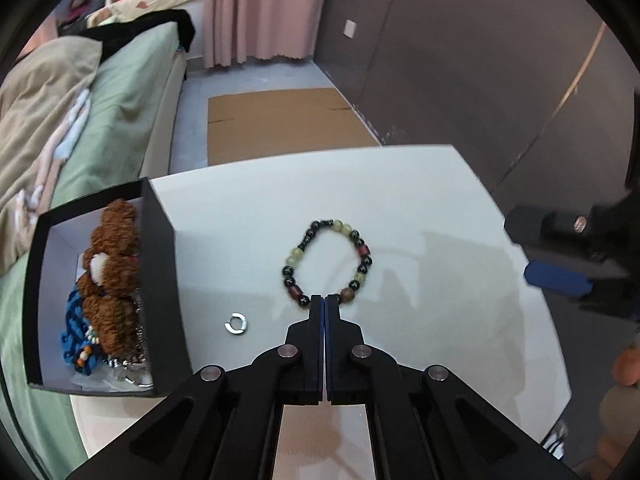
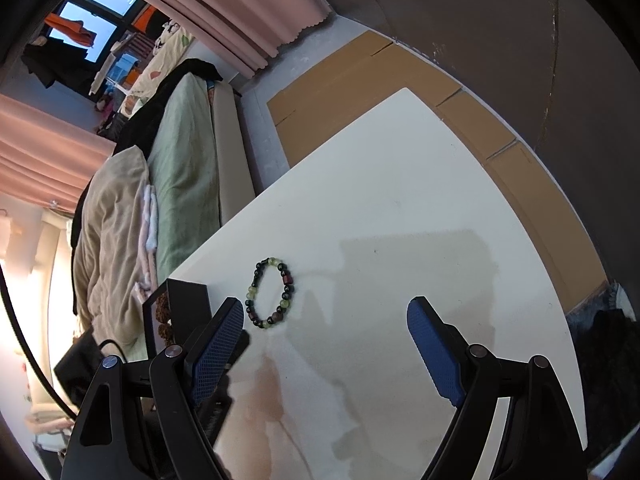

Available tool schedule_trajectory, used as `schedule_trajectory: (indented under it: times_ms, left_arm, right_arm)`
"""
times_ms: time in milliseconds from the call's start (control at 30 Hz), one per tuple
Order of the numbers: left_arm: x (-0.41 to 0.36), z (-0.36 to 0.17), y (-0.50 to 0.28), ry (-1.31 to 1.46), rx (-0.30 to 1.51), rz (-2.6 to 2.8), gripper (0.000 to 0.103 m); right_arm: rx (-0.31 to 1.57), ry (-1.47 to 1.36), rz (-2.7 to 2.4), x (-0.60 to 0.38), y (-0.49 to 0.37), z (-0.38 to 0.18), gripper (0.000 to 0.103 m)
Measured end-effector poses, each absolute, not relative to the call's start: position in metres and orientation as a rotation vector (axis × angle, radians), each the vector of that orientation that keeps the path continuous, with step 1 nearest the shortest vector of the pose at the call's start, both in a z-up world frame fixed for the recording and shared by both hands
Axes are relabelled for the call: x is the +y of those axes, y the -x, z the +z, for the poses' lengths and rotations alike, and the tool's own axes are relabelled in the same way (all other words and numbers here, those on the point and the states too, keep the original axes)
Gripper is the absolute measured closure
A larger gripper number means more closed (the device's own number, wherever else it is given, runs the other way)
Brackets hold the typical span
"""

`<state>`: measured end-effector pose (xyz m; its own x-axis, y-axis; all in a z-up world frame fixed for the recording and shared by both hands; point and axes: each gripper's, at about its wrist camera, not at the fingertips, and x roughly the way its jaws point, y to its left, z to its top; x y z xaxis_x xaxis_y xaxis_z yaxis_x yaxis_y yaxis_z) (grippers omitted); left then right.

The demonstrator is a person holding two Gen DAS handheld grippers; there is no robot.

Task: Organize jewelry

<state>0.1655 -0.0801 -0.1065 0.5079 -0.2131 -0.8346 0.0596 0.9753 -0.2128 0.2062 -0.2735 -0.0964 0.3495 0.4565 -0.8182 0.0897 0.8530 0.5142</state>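
Black left gripper (image 1: 324, 300) linkages, silver pivot pins, right gripper (image 2: 326, 316) with blue jaws (cross-hatched pads)

On the white table (image 1: 400, 200): one beaded bracelet (image 1: 327, 261), one small silver ring (image 1: 237, 323) lying loose, and one black box (image 1: 160, 256) at the left edge. Two grippers: left gripper (image 1: 324, 300), right gripper (image 2: 326, 320).

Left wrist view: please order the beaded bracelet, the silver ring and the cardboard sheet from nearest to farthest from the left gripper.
1. Beaded bracelet: at the shut left gripper tips.
2. Silver ring: on the table, to the left.
3. Cardboard sheet: on the floor beyond the table.
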Motion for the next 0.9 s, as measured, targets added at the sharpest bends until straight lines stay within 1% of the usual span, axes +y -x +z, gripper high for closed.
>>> schedule_trajectory:
  times_ms: [233,300,500,533,567,633,667,900]
  left_arm:
    - [-0.065,-0.091,-0.162,0.258,0.96,-0.176,0.103]
    - [-0.061,-0.092,-0.168,0.282,0.98,-0.16,0.103]
    - [-0.06,-0.101,-0.177,0.293,1.03,-0.14,0.099]
    - [-0.061,-0.102,-0.177,0.288,1.032,-0.142,0.094]
    - [-0.064,-0.102,-0.178,0.279,1.033,-0.142,0.082]
    - [-0.064,-0.103,-0.179,0.273,1.026,-0.137,0.064]
    - [-0.066,-0.102,-0.18,0.273,1.017,-0.145,0.058]
    - [-0.071,-0.109,-0.187,0.241,1.03,-0.126,0.057]
  right_arm:
    - [1.204,-0.525,0.255,-0.273,-0.205,-0.097,0.019]
    - [1.204,-0.526,0.252,-0.273,-0.205,-0.097,0.019]
    - [1.201,-0.554,0.254,-0.276,-0.206,-0.096,0.019]
    - [1.199,-0.555,0.251,-0.277,-0.206,-0.096,0.019]
    - [1.198,-0.554,0.247,-0.277,-0.206,-0.096,0.019]
    - [1.201,-0.555,0.248,-0.278,-0.208,-0.097,0.019]
    - [1.201,-0.555,0.249,-0.279,-0.208,-0.097,0.019]
    - [1.201,-0.558,0.244,-0.28,-0.211,-0.097,0.019]
